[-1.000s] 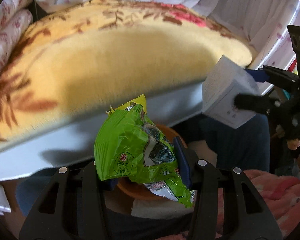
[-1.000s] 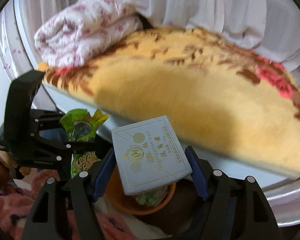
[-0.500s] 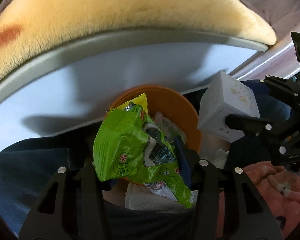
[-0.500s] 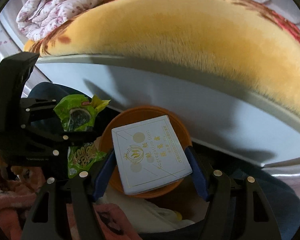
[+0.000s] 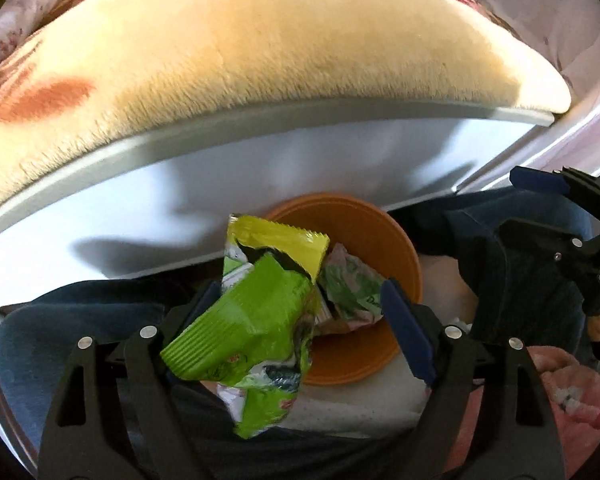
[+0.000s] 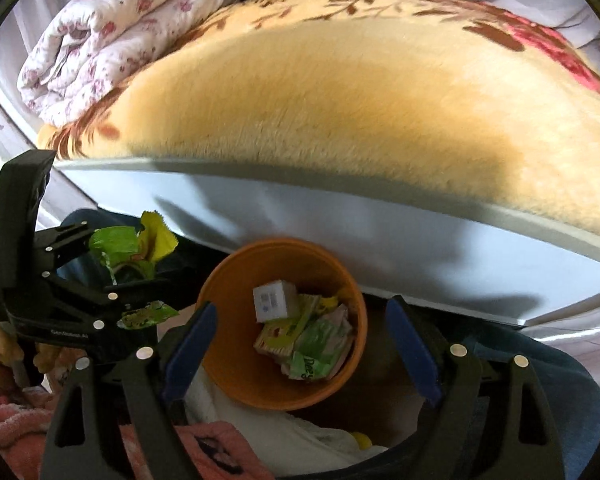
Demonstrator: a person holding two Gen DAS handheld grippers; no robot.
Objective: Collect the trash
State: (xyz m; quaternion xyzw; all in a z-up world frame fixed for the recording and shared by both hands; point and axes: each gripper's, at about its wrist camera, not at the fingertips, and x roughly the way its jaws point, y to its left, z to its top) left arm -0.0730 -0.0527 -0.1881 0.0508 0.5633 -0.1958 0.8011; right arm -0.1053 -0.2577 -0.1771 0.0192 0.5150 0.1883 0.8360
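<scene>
Left gripper: jaws have just been opening and stand wide; the green snack wrapper hangs between them, against the left pad, clear of the right one, released rather than pinched. It sits above the near rim of the orange bin. Right gripper: jaws have likewise just been opening, nothing between them. The white box lies inside the bin on other wrappers. The bin stands against a grey bed frame topped by a yellow plush blanket; a folded floral quilt lies beyond.
</scene>
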